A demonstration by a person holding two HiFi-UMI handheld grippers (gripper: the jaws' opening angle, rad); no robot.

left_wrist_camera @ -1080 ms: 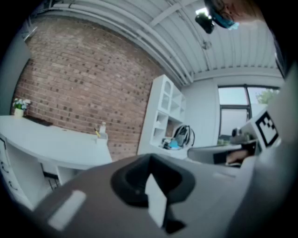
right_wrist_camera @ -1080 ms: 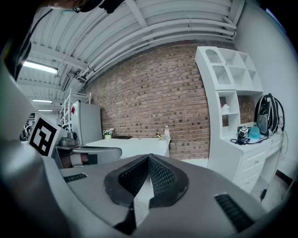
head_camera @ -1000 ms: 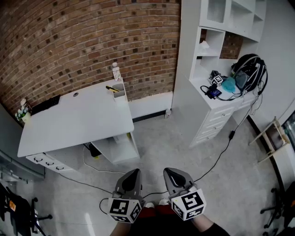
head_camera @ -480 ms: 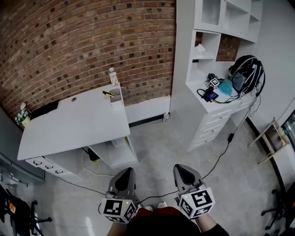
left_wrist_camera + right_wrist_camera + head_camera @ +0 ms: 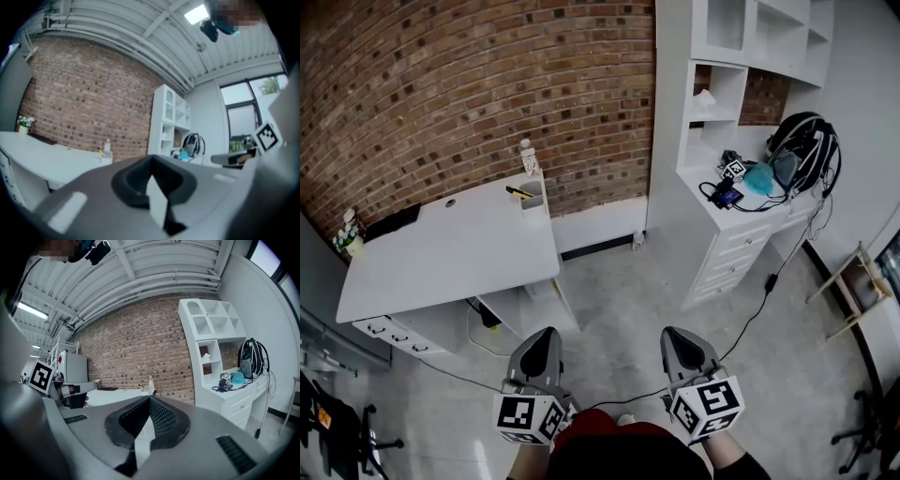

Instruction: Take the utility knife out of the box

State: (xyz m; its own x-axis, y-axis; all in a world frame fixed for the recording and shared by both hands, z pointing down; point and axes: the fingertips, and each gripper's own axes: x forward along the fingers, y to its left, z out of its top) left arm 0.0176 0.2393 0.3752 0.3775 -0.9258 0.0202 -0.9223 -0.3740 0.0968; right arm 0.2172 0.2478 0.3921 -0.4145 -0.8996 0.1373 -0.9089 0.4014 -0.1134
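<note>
Yellow utility knife (image 5: 521, 192) slanting from white box (image 5: 536, 201) — left gripper (image 5: 542, 335), right gripper (image 5: 676, 336) clenched, empty

We could read no words or numbers anywhere; only black-and-white square patterns stood on the left gripper (image 5: 544, 332) and the right gripper (image 5: 674, 332).

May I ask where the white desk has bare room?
The desk is bare across its middle, between the plant at its left end and the box at its far right corner; the shelf counter is crowded with cables.

utility knife (image 5: 520, 191) — yellow, slanting from box top | box (image 5: 537, 201) — white, desk's (image 5: 450, 248) far corner
</note>
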